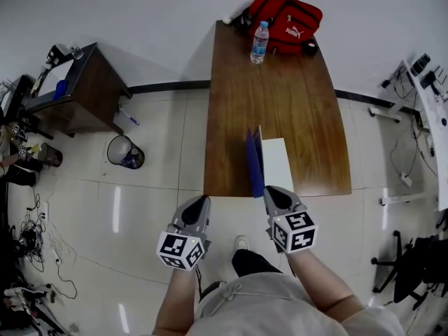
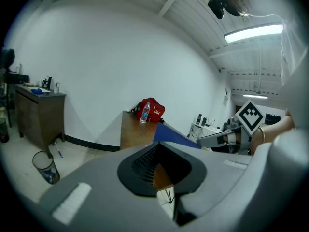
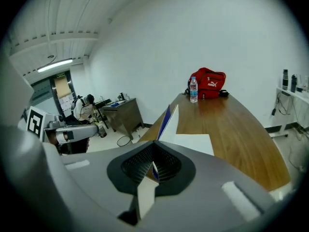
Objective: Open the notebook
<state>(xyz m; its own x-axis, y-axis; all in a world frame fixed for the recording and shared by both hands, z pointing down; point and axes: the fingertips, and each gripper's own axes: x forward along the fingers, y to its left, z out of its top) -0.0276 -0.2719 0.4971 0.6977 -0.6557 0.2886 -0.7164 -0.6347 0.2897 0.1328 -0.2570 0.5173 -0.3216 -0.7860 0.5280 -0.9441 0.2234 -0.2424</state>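
Note:
A notebook lies at the near edge of the wooden table (image 1: 294, 96). Its blue cover (image 1: 253, 165) stands upright, lifted off the white pages (image 1: 278, 165). My right gripper (image 1: 274, 193) is at the table's near edge, shut on the lower edge of that cover. In the right gripper view the cover (image 3: 166, 120) and a pale sheet run into the closed jaws of the right gripper (image 3: 153, 168). My left gripper (image 1: 199, 203) hangs off the table's near left corner with jaws together and nothing in them. The left gripper view shows the blue cover (image 2: 176, 135) beyond the left gripper (image 2: 161, 170).
A water bottle (image 1: 259, 43) and a red bag (image 1: 285, 19) sit at the table's far end. Left of the table stand a waste bin (image 1: 124, 152) and a dark cabinet (image 1: 77, 89). A white desk (image 1: 435, 103) and a black chair (image 1: 413, 264) are to the right.

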